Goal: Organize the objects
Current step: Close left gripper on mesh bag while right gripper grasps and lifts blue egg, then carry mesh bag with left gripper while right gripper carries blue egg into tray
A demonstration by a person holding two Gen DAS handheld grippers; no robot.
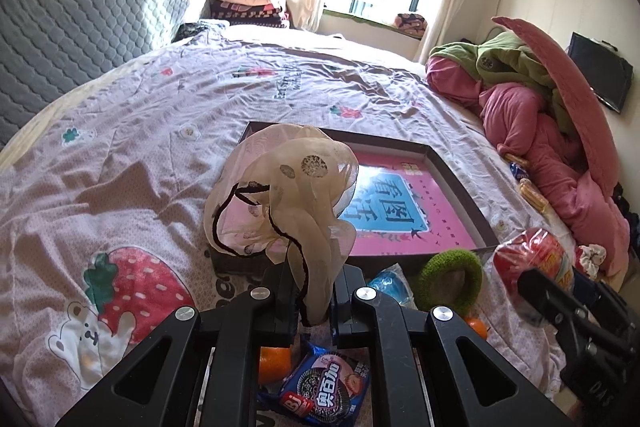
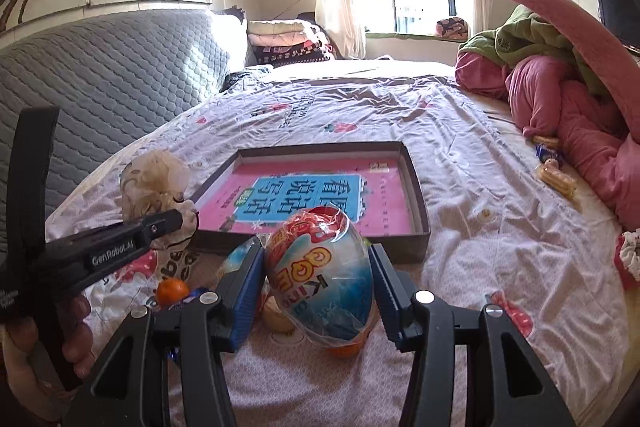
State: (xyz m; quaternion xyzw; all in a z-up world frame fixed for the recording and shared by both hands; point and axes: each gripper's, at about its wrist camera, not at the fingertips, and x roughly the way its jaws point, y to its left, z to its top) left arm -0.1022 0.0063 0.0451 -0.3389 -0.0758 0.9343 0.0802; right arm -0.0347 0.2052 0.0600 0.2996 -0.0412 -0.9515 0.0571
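My left gripper (image 1: 314,291) is shut on a sheer beige hair scrunchie with black trim (image 1: 288,195), which hangs above the bed in front of a shallow dark box (image 1: 460,183). A pink and blue book lies in that box. In the right wrist view my right gripper (image 2: 318,267) is shut on a big wrapped red and blue toy egg (image 2: 320,279), just short of the box's near wall (image 2: 416,247). That view also has the left gripper (image 2: 176,217) and the scrunchie (image 2: 156,179) at the left. The egg (image 1: 528,259) shows at the left wrist view's right edge.
On the patterned bedspread near the box lie a green scrunchie (image 1: 450,281), an Oreo pack (image 1: 320,387), an orange (image 2: 172,291) and a blue wrapped item (image 1: 390,285). Pink and green bedding (image 2: 560,99) is piled at the right, with snacks (image 2: 556,179) beside it. A grey quilted headboard (image 2: 100,79) stands at the left.
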